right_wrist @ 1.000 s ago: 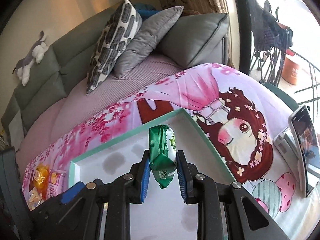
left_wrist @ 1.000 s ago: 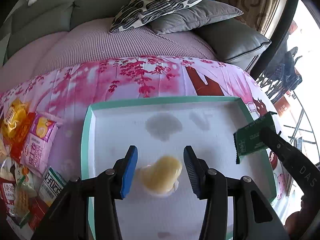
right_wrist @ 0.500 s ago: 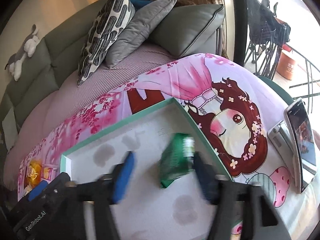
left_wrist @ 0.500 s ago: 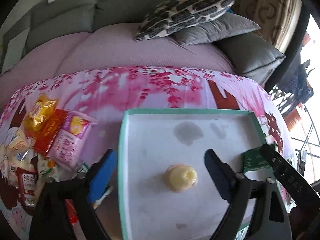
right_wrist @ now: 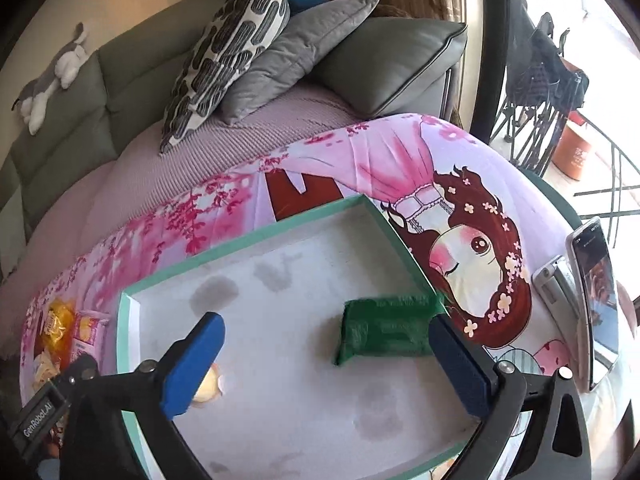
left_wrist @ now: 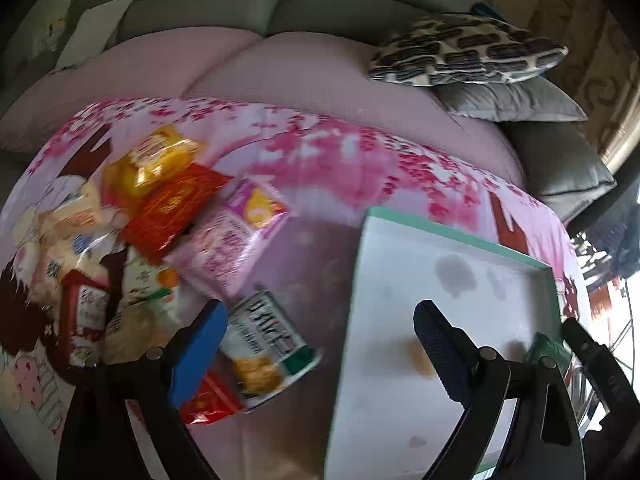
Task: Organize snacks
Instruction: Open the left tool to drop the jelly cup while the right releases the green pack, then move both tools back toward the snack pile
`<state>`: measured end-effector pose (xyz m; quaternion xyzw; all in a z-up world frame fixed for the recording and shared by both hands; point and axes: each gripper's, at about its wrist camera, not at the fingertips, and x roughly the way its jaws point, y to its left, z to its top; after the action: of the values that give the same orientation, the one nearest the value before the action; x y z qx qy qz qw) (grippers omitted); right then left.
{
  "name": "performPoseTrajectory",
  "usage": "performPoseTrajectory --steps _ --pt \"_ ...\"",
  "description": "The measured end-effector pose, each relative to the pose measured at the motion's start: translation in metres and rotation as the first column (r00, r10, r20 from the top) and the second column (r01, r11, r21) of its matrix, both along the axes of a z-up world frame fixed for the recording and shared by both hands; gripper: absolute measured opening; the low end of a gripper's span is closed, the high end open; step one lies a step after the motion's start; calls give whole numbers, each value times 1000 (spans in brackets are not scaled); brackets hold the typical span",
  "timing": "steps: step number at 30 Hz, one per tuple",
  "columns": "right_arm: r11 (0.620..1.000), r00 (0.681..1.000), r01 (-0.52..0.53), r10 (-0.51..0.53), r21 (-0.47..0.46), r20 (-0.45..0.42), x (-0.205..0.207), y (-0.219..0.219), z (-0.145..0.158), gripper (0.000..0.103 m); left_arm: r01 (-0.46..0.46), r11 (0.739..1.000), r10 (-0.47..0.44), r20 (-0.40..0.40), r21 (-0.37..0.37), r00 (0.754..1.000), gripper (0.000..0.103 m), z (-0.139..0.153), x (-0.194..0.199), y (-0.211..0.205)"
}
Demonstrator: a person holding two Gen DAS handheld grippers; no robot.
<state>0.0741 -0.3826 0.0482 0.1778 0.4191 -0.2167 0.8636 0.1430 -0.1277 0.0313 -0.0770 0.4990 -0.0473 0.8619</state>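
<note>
A white tray with a teal rim (right_wrist: 248,240) lies on the pink cartoon cloth. A green snack packet (right_wrist: 388,330) lies flat in the tray near its right rim. My right gripper (right_wrist: 326,360) hangs over it with jaws opening wide, and neither pad presses on the packet. A round yellow snack (right_wrist: 208,388) sits in the tray, half hidden by the left pad. My left gripper (left_wrist: 320,344) is open over the tray's left rim (left_wrist: 352,320). A white and green packet (left_wrist: 264,344) lies just inside its left pad. The yellow snack (left_wrist: 420,356) shows beside its right pad.
Several loose snack packets are heaped on the cloth left of the tray, among them a yellow one (left_wrist: 156,160), a red one (left_wrist: 172,208) and a pink one (left_wrist: 232,236). A phone on a stand (right_wrist: 596,304) is right of the tray. Sofa cushions (right_wrist: 240,52) lie behind.
My left gripper opened, left the yellow snack in the tray and swung left toward the snack heap. My right gripper opened, and the green packet now lies flat in the tray.
</note>
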Motion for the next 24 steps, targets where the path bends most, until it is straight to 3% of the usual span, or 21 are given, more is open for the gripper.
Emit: performPoseTrajectory --steps 12,16,24 --pt "998 999 -32 31 53 24 2 11 5 103 -115 991 113 44 67 993 95 5 -10 27" --pt "996 997 -69 67 62 32 5 20 6 103 -162 983 159 47 88 986 101 4 -12 40" --pt "985 988 -151 148 81 48 13 52 9 103 -261 963 258 44 71 965 103 5 -20 74"
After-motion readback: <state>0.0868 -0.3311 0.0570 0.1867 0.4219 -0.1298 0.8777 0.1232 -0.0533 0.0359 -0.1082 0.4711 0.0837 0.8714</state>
